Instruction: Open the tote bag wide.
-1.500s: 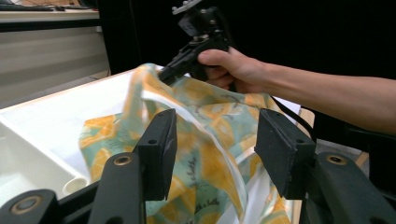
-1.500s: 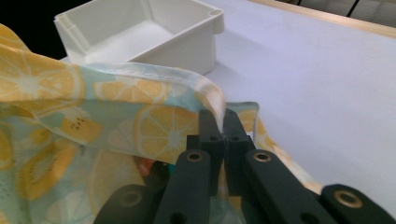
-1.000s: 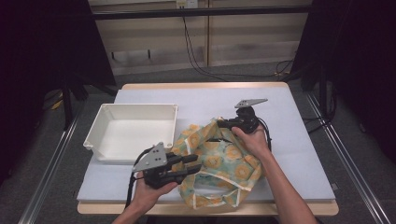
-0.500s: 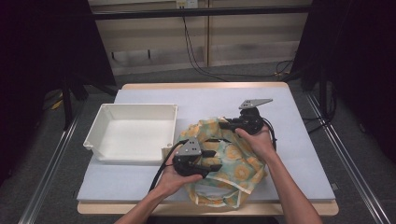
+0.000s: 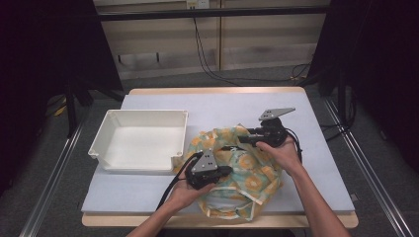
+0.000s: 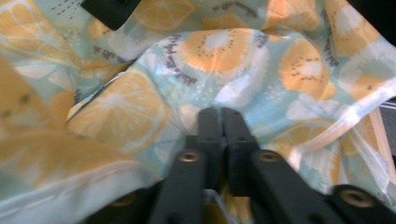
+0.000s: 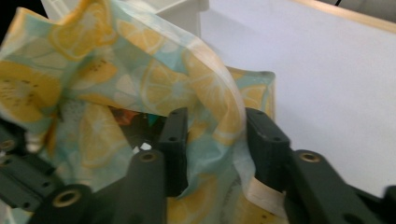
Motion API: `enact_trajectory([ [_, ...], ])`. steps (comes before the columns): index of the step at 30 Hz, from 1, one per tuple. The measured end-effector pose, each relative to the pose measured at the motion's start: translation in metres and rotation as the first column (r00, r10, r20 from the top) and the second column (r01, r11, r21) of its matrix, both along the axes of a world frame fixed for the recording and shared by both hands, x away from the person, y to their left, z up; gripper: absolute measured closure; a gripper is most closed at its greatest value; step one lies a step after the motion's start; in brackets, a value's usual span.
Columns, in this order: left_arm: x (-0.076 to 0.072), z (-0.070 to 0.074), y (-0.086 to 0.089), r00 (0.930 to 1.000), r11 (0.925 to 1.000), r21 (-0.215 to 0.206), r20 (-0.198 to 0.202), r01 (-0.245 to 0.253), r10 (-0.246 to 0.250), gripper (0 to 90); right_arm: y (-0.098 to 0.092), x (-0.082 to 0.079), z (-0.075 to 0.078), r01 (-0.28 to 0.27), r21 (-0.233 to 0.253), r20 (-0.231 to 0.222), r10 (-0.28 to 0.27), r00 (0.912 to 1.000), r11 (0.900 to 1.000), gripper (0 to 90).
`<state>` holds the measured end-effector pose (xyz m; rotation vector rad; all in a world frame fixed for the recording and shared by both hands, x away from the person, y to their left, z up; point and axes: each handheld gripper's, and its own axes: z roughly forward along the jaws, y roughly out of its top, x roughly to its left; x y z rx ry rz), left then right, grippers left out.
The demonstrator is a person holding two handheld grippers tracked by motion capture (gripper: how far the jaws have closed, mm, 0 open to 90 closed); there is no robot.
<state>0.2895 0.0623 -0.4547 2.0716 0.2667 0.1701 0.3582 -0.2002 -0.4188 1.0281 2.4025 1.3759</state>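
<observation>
Pale lavender sheeting covered the wooden-edged table (image 5: 321, 143), and on it, left of centre, sat the empty white rectangular plastic tub (image 5: 141, 140), unmoved through the last second. Just to its right, toward the near edge, lay the crumpled mint-and-orange lemon-print fabric bag (image 5: 247, 170), bunched higher than a second before and touching or nearly touching the tub's near right corner. The change was in the left gripper (image 5: 220, 171): a second earlier it had been at the bag's near left edge, and by this moment it had travelled inward over the cloth to sit on the bag's middle, so the fabric had been gathered toward the centre. In the left gripper view its jaws stood pressed together, the printed cloth (image 6: 219, 70) pushed up against their tips; whether a fold was actually pinched between them could not be told. The right gripper (image 5: 245, 139) had kept its place at the bag's far rim; in its own view the jaws stood well apart with the bag's pale banded rim (image 7: 224, 107) draped between them, not clamped. Something orange and teal showed dimly inside. It seemed the mouth was being worked open, with emptying into the tub likely still to come.
</observation>
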Motion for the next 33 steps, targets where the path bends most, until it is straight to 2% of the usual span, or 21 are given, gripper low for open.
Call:
enact_trajectory([
  [2,-0.003,0.003,0.0,0.9995,0.9996,-0.02,-0.026,0.018,-0.019,90.0,-0.001,0.004,-0.004,0.005,0.013,-0.015,-0.005,0.9999,1.0,72.8],
  [3,-0.005,0.006,-0.001,0.9983,0.9983,-0.041,-0.042,0.04,-0.042,90.0,-0.002,0.005,-0.005,0.005,0.021,-0.018,-0.004,0.9998,1.0,79.1],
  [4,-0.008,0.008,-0.001,0.9976,0.9971,-0.064,-0.052,0.041,-0.044,90.0,-0.003,0.008,-0.007,0.002,0.043,-0.027,-0.001,0.9996,0.999,83.8],
  [7,-0.019,0.017,-0.004,0.9912,0.9874,-0.128,-0.082,0.093,-0.104,90.0,-0.006,0.016,-0.01,0.017,0.078,-0.042,-0.014,0.999,0.997,88.5],
  [10,-0.032,0.025,-0.007,0.9876,0.9802,-0.143,-0.057,0.137,-0.146,90.0,-0.009,0.024,-0.014,0.033,0.097,-0.058,-0.028,0.998,0.995,89.3],
  [11,-0.035,0.028,-0.006,0.9852,0.9784,-0.138,-0.054,0.154,-0.163,90.0,-0.01,0.027,-0.015,0.037,0.096,-0.059,-0.031,0.9978,0.995,89.5],
  [12,-0.04,0.029,-0.007,0.9833,0.9744,-0.152,-0.049,0.166,-0.175,90.0,-0.01,0.03,-0.015,0.035,0.09,-0.06,-0.029,0.9978,0.995,89.5],
  [14,-0.045,0.031,-0.005,0.9833,0.9754,-0.145,-0.05,0.166,-0.175,90.0,-0.01,0.036,-0.012,0.047,0.082,-0.058,-0.042,0.9974,0.996,89.6],
  [16,-0.05,0.033,-0.002,0.9753,0.9663,-0.156,-0.05,0.205,-0.215,90.0,-0.01,0.043,-0.009,0.053,0.082,-0.059,-0.048,0.9971,0.995,89.7],
  [18,-0.057,0.036,0.002,0.9734,0.9647,-0.153,-0.048,0.215,-0.224,90.0,-0.008,0.049,-0.006,0.058,0.073,-0.052,-0.055,0.9972,0.996,89.7],
  [22,-0.073,0.041,0.006,0.9621,0.952,-0.156,-0.029,0.264,-0.271,90.0,-0.01,0.061,-0.005,0.089,0.065,-0.057,-0.085,0.9947,0.994,89.8],
  [23,-0.077,0.042,0.007,0.9616,0.9525,-0.145,-0.022,0.268,-0.274,90.0,-0.012,0.064,-0.007,0.098,0.068,-0.06,-0.094,0.9937,0.993,89.8],
  [24,-0.079,0.042,0.007,0.956,0.9458,-0.16,-0.033,0.283,-0.291,90.0,-0.013,0.067,-0.009,0.114,0.06,-0.069,-0.11,0.9916,0.992,89.8],
  [26,-0.083,0.043,0.006,0.9505,0.9405,-0.156,-0.027,0.302,-0.309,90.0,-0.016,0.071,-0.013,0.143,0.05,-0.075,-0.139,0.9874,0.988,89.9],
  [27,-0.086,0.044,0.005,0.9438,0.9342,-0.154,-0.027,0.322,-0.329,90.0,-0.017,0.073,-0.015,0.156,0.043,-0.072,-0.153,0.9857,0.987,89.9],
  [28,-0.087,0.044,0.005,0.9408,0.9314,-0.155,-0.029,0.33,-0.338,90.0,-0.019,0.076,-0.018,0.181,0.031,-0.075,-0.178,0.9812,0.983,89.9],
  [29,-0.089,0.043,0.004,0.9399,0.93,-0.155,-0.023,0.333,-0.341,90.0,-0.02,0.077,-0.019,0.183,0.031,-0.083,-0.18,0.9802,0.983,89.9],
  [30,-0.089,0.042,0.005,0.9382,0.9295,-0.147,-0.024,0.338,-0.345,90.0,-0.02,0.079,-0.022,0.198,0.021,-0.072,-0.196,0.9781,0.98,89.9],
  [31,-0.088,0.041,0.006,0.9368,0.9279,-0.154,-0.034,0.339,-0.348,90.0,-0.021,0.08,-0.023,0.196,0.032,-0.079,-0.193,0.9781,0.98,90.0],
  [32,-0.087,0.039,0.007,0.9388,0.9303,-0.154,-0.038,0.333,-0.342,90.0,-0.02,0.08,-0.025,0.192,0.025,-0.077,-0.19,0.9789,0.981,90.0],
  [33,-0.085,0.037,0.009,0.9376,0.9305,-0.15,-0.047,0.334,-0.344,90.0,-0.019,0.081,-0.026,0.2,0.01,-0.068,-0.199,0.9776,0.98,90.0],
])
